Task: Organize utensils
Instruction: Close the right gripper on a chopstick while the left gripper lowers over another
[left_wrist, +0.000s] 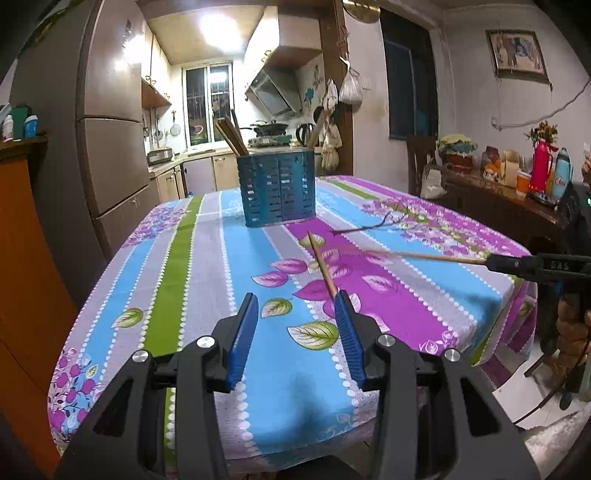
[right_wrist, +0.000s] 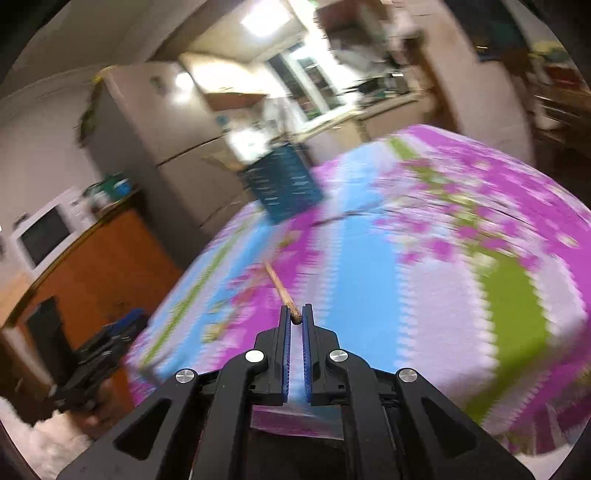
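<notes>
Right gripper (right_wrist: 296, 318) clamped on chopstick (right_wrist: 280, 288) above table's (left_wrist: 207, 280) right edge; left gripper (left_wrist: 297, 306) gaping (second chopstick (left_wrist: 322, 266) beside one pad); blue utensil holder (left_wrist: 279, 188) near far edge

Both wrist views look down along their tongs, sharing the tablecloth (left_wrist: 207, 258) and blue holder (right_wrist: 282, 182).

The left gripper (left_wrist: 297, 301) points forward and slightly downward, its blue jaws standing well apart with nothing pressed between them. The right gripper (right_wrist: 295, 319) also tilts gently downward, its jaws nearly together and pinching the near end of a chopstick (right_wrist: 282, 288) at their tips.
</notes>
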